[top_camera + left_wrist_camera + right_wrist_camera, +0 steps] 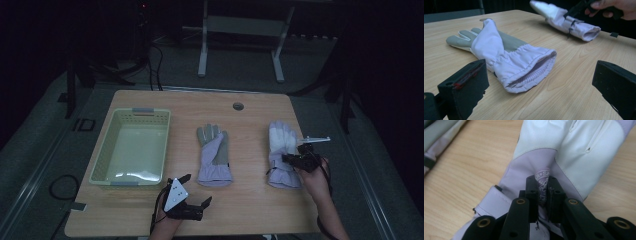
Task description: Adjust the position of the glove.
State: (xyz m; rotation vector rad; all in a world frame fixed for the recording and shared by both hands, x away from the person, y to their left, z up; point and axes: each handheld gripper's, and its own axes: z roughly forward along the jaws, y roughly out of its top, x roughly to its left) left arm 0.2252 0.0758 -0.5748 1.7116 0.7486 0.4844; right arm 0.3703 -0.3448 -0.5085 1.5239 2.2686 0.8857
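Dim room, dark floor, pale wood table (250, 210) with one cable hole at twelve o'clock. Item one: right gripper (543, 192), jaws pinched together on a raised fold of fabric on the back of the right glove (282, 155); the patterned tab stands up between the pads, which looks like a bite taken to lift the glove rather than slide it. That glove lies flat at three o'clock on the table, fingers toward twelve, cuff toward six, white back panel uppermost. Item two: left gripper (192, 192), jaws wide apart and holding nothing, resting low near the six o'clock edge, aimed at the cuff of the left glove (506, 57), probably waiting its turn. That glove lies at table centre, grey palm up, lilac cuff mouth open toward the left gripper, well apart from its mate. Item three: basket (165, 145), pale green, at nine o'clock, nothing inside, just beside the left glove; likely the destination for both gloves, the nearer route being right to left across the centre.
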